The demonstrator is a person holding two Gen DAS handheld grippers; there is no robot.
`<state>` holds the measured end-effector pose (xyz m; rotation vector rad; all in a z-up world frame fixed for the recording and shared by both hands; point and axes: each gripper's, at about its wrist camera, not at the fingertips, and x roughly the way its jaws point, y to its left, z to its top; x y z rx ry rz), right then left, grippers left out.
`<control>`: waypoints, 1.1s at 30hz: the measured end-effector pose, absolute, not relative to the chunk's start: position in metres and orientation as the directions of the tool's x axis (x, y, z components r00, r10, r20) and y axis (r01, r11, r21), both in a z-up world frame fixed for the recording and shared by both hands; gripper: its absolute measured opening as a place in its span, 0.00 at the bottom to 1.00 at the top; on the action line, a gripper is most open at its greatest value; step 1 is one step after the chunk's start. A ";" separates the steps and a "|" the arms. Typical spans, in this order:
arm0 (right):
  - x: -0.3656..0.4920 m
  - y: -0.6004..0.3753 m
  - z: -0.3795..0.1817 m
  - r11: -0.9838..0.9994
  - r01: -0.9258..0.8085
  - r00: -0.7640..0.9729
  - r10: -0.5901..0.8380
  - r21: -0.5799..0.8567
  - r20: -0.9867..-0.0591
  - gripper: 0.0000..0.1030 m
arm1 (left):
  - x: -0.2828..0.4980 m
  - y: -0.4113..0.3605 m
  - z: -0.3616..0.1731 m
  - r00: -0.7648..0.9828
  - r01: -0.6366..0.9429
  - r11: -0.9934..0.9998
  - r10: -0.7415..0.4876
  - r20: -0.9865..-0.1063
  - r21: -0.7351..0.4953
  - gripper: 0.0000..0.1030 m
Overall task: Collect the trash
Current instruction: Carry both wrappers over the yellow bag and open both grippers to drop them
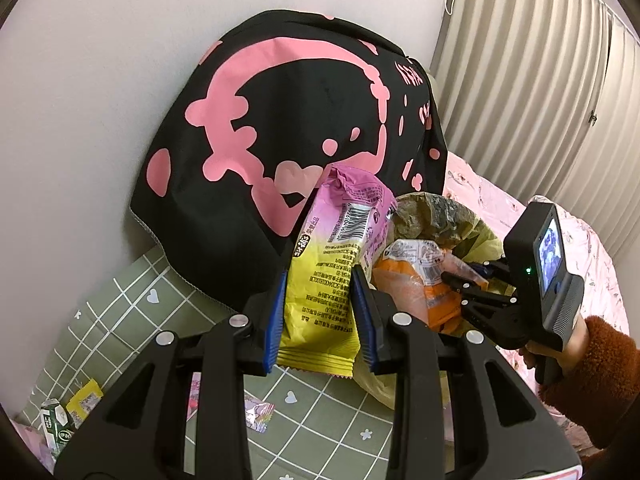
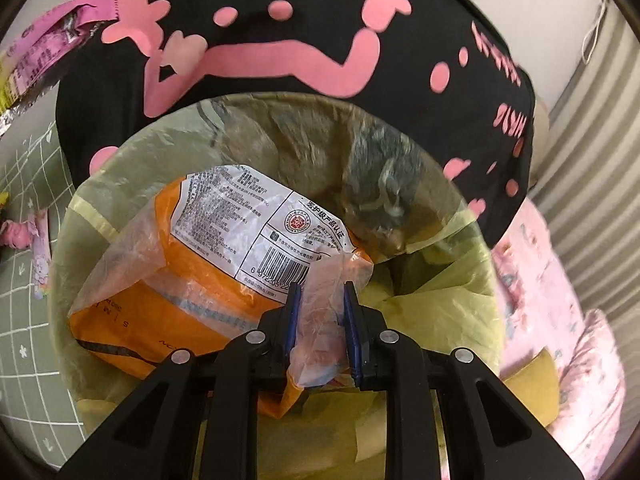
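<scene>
A yellow-and-pink snack packet [image 1: 320,280] is gripped at its lower half between the pads of the left claw [image 1: 320,320], its torn top rising ahead of the claw. An orange pack [image 2: 208,256] in clear film is clenched by a twisted film corner in the right claw [image 2: 320,320] and held over the yellow-lined bin [image 2: 420,280] just beyond it. Both wrappers are judged light, crinkly and slippery; a pinch on a flat seam or bunched film should hold best. A barcode beginning 6 9722 is legible on the orange pack; the Chinese print is too small to read. More scraps [image 1: 84,400] lie below and left of the left claw on the green checked surface [image 1: 320,420].
</scene>
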<state>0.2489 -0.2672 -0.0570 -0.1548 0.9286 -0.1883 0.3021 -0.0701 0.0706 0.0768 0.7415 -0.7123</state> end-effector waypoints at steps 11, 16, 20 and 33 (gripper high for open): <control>0.226 -0.274 -0.028 0.993 0.091 0.664 -0.114 -0.071 -0.739 0.47 | 0.305 -0.091 0.077 0.484 0.658 0.730 -0.599 -0.638 -0.185 0.29; 0.211 -0.279 -0.001 0.993 0.110 0.727 -0.113 -0.048 -0.678 0.47 | 0.301 -0.107 0.079 0.465 0.684 0.706 -0.615 -0.637 -0.182 0.29; 0.199 -0.295 0.020 0.984 0.172 0.762 -0.167 -0.053 -0.626 0.48 | 0.298 -0.122 0.083 0.431 0.711 0.671 -0.652 -0.623 -0.210 0.29; 0.141 -0.369 0.036 0.914 0.404 0.735 -0.351 -0.041 -0.580 0.48 | 0.287 -0.230 0.011 0.221 0.791 0.588 -0.532 -0.817 -0.169 0.29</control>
